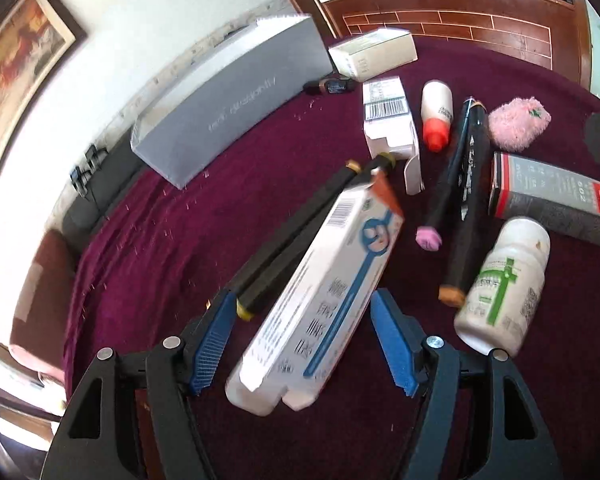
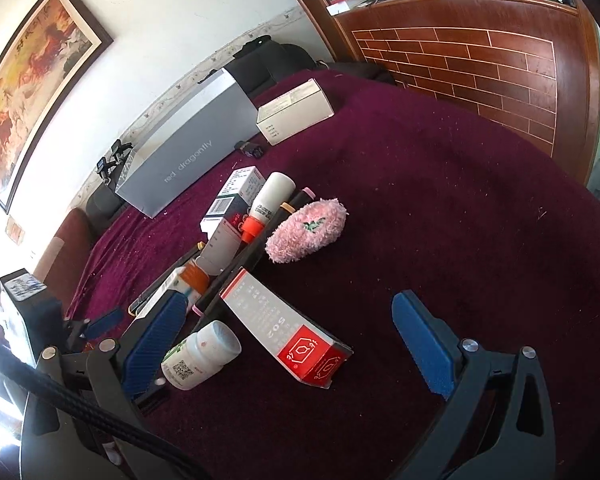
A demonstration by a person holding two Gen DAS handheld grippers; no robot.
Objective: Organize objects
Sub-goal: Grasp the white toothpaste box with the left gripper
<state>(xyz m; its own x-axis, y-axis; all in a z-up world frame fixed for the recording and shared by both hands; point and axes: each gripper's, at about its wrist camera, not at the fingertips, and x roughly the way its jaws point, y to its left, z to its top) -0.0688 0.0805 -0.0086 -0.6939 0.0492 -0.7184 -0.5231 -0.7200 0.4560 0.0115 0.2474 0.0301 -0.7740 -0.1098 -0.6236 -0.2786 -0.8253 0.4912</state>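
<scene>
1. Maroon velvet-like cloth (image 2: 440,208) covers the whole work surface; we see every item lying on it.
2. Our left gripper (image 1: 304,336) has its blue pads spread wide. A white carton with blue print (image 1: 316,304) sits between them, tilted, but neither pad presses on it (gaps show on both sides), so we call it released, nothing grasped.
3. Two black markers (image 1: 300,240) lie under and behind that carton, running toward an opened white barcode box (image 1: 388,120).
4. Right of the carton: another pair of black markers (image 1: 460,200) (one with a pink cap at its near end), a white tube with red cap (image 1: 437,114), a pink fluffy pouch (image 1: 518,123), a grey-and-red box (image 1: 552,200), and a white pill bottle with green label (image 1: 504,284) lying on its side.
5. Our right gripper (image 2: 288,348) is also wide open. The grey-and-red box (image 2: 288,332) lies in the span between its fingers with the right pad well apart from it; the pill bottle (image 2: 202,354) lies just beside the left pad. No pad presses on either, so nothing is held.
6. Far side: a long grey box (image 2: 188,148) printed "red dragonfly" lies along the wall, a white box (image 2: 294,112) near its end, a small dark item (image 2: 252,148) between them (too small to identify).
7. The pink pouch (image 2: 306,228) sits at the right edge of the cluster, touching the markers.
</scene>
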